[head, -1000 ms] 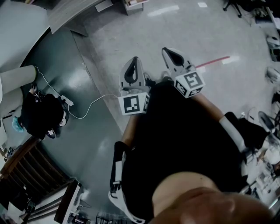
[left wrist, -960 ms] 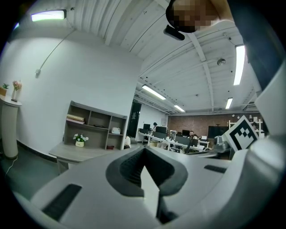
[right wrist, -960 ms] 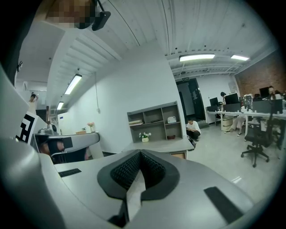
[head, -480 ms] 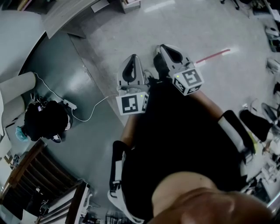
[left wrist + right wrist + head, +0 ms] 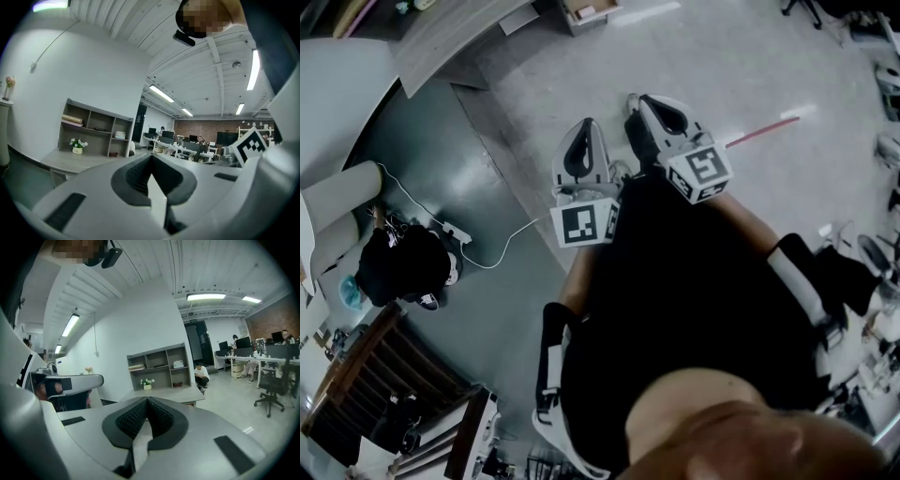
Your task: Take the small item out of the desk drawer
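Note:
No drawer and no small item show in any view. In the head view both grippers are held close in front of the person's dark torso, high above the floor, pointing forward. My left gripper (image 5: 586, 126) is shut with nothing between its jaws, and its tips (image 5: 151, 157) meet in the left gripper view. My right gripper (image 5: 651, 101) is shut too and holds nothing; its dark pads (image 5: 147, 400) are pressed together. A grey desk (image 5: 164, 395) with a shelf unit (image 5: 159, 363) on it stands ahead by the white wall. The same desk (image 5: 441, 33) lies at the head view's top left.
A black bag (image 5: 398, 267) and a white cable (image 5: 492, 253) lie on the dark floor to the left. A wooden chair (image 5: 366, 375) stands at lower left. A person (image 5: 201, 373) crouches near the shelf. An office chair (image 5: 272, 385) and more desks stand to the right.
Both grippers stay shut and close to the body. The right gripper has drifted slightly left and forward, and the head view has shifted a little over the floor.

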The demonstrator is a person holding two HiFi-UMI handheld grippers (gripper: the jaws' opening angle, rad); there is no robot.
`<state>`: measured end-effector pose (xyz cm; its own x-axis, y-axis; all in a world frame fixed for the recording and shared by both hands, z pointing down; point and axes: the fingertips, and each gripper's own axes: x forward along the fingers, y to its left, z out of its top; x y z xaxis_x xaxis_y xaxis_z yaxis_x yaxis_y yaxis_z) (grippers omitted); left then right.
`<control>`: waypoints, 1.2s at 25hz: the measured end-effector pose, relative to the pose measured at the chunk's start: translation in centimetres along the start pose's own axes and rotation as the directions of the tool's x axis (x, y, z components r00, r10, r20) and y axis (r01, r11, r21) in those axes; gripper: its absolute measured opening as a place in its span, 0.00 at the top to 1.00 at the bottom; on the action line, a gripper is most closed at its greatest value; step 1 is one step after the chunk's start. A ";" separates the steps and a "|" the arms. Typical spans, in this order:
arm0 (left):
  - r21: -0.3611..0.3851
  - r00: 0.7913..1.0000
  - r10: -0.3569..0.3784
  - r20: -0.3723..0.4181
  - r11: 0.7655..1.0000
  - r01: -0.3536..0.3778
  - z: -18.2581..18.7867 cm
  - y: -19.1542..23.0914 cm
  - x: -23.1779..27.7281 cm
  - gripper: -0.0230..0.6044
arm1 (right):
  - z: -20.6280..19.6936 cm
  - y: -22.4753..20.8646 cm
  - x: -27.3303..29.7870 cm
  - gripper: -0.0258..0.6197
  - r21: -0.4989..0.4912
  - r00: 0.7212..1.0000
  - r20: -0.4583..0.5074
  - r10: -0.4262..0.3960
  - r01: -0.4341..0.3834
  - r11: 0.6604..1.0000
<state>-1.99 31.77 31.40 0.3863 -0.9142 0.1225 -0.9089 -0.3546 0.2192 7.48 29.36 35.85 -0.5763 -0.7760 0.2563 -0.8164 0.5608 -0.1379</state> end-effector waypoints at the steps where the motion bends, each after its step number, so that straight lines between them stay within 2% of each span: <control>1: 0.001 1.000 0.004 -0.003 1.000 -0.004 0.0 0.3 1.0 0.97 | 0.2 -0.7 0.8 0.97 -0.002 1.000 -0.003 0.004 -0.004 1.000; 7: 0.000 0.999 0.032 -0.029 0.999 -0.032 0.5 2.5 7.8 0.97 | 1.2 -5.2 6.0 0.97 0.006 0.999 -0.039 0.022 -0.022 1.000; 13: 0.047 0.997 0.059 -0.051 0.997 -0.056 1.1 4.1 14.3 0.97 | 2.5 -10.2 10.9 0.97 0.016 0.998 -0.057 0.035 -0.034 0.999; 17: 0.039 0.994 0.092 -0.056 0.995 -0.090 2.0 5.1 18.5 0.97 | 4.0 -13.0 14.4 0.96 0.030 0.995 -0.074 0.065 -0.063 0.998; 26: 0.007 0.983 0.179 -0.048 0.984 -0.179 3.3 6.3 23.4 0.97 | 4.7 -17.1 19.8 0.97 0.052 0.987 -0.115 0.112 -0.107 0.993; 30: 0.021 0.981 0.189 -0.053 0.982 -0.188 3.2 7.5 24.6 0.97 | 3.7 -18.1 22.2 0.97 0.033 0.984 -0.137 0.112 -0.109 0.994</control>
<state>0.17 5.94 32.97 0.2157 -0.9529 0.2132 -0.9683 -0.1807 0.1723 9.38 0.93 40.52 -0.6537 -0.6613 0.3680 -0.7498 0.6320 -0.1962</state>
